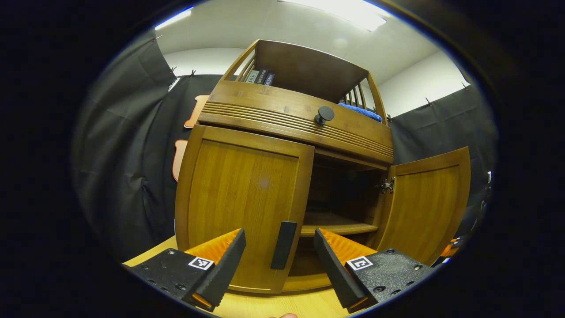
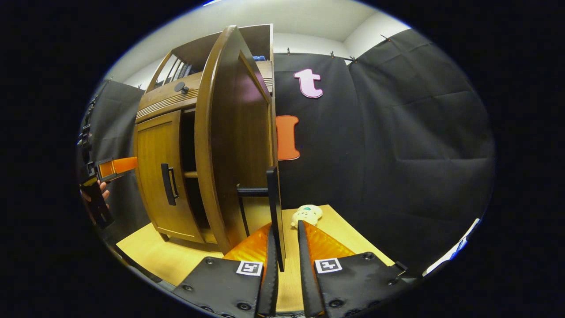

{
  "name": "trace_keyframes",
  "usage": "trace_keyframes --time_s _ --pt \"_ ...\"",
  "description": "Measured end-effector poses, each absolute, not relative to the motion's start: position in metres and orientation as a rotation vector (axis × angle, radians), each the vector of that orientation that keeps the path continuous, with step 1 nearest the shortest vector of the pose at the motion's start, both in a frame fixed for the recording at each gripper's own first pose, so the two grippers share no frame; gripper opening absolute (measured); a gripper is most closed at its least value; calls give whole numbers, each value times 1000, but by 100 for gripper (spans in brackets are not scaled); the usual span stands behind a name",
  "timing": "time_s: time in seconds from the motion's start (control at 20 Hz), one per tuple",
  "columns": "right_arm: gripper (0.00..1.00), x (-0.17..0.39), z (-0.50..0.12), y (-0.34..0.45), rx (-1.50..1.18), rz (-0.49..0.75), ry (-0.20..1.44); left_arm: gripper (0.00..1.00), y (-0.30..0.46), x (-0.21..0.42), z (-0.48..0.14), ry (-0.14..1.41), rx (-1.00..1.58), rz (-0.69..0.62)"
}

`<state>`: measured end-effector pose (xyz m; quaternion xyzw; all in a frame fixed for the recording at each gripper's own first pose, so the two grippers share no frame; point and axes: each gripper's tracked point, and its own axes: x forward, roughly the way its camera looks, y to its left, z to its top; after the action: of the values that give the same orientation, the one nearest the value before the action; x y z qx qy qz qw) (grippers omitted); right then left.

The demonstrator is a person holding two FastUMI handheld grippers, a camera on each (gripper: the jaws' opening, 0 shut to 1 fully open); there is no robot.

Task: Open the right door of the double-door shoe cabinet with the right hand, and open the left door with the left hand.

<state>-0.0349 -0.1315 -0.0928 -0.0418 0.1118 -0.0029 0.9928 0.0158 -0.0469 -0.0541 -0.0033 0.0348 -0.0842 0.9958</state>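
The wooden shoe cabinet (image 1: 247,190) stands on a light table. Its left door (image 1: 240,207) is closed, and the dark bar handle (image 1: 282,245) on it lies between the spread fingers of my open left gripper (image 1: 279,240), touching neither. The right door (image 1: 423,203) is swung wide open. In the right gripper view this door (image 2: 229,145) shows edge-on, and its handle (image 2: 273,207) runs down between the fingers of my right gripper (image 2: 287,234). These stand narrowly apart, with a slit of table showing beside the handle. The left gripper (image 2: 112,168) appears far left, held by a hand (image 2: 100,191).
Inside the cabinet a shelf (image 1: 337,227) is exposed. Above the doors is a drawer with a round knob (image 1: 324,115). The top shelf holds books (image 1: 260,77) and a blue cloth (image 1: 362,111). A small plush toy (image 2: 306,214) lies on the table (image 2: 344,234) right of the cabinet.
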Motion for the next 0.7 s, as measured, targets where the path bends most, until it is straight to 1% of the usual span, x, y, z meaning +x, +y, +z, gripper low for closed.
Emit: trace_keyframes --time_s 0.1,0.15,0.2,0.4,0.45,0.5,0.55,0.6,0.65,0.7 --pt "30 -35 -93 -139 -76 23 229 97 -45 15 -54 69 -8 -165" --pt "19 -35 -92 -144 -72 36 229 96 -44 15 -53 69 -9 -163" --pt "30 -34 -91 -147 -67 47 231 94 -43 14 -53 69 -11 -162" --pt "30 -34 -92 -146 -84 60 231 94 -37 12 -51 70 -10 -154" --pt "35 -34 -92 -145 -85 59 230 92 -35 12 -51 71 -10 -152" --pt "30 -35 -92 -144 -83 57 229 90 -34 12 -52 72 -11 -151" --pt "30 -35 -92 -145 -82 56 230 94 -34 10 -53 72 -13 -151" --pt "30 -38 -93 -146 -82 52 238 91 -32 10 -52 72 -12 -150" --pt "25 -41 -95 -148 -79 39 247 91 -31 9 -51 70 -9 -149" --pt "30 -47 -95 -151 -78 18 250 91 -28 9 -51 68 -8 -145"
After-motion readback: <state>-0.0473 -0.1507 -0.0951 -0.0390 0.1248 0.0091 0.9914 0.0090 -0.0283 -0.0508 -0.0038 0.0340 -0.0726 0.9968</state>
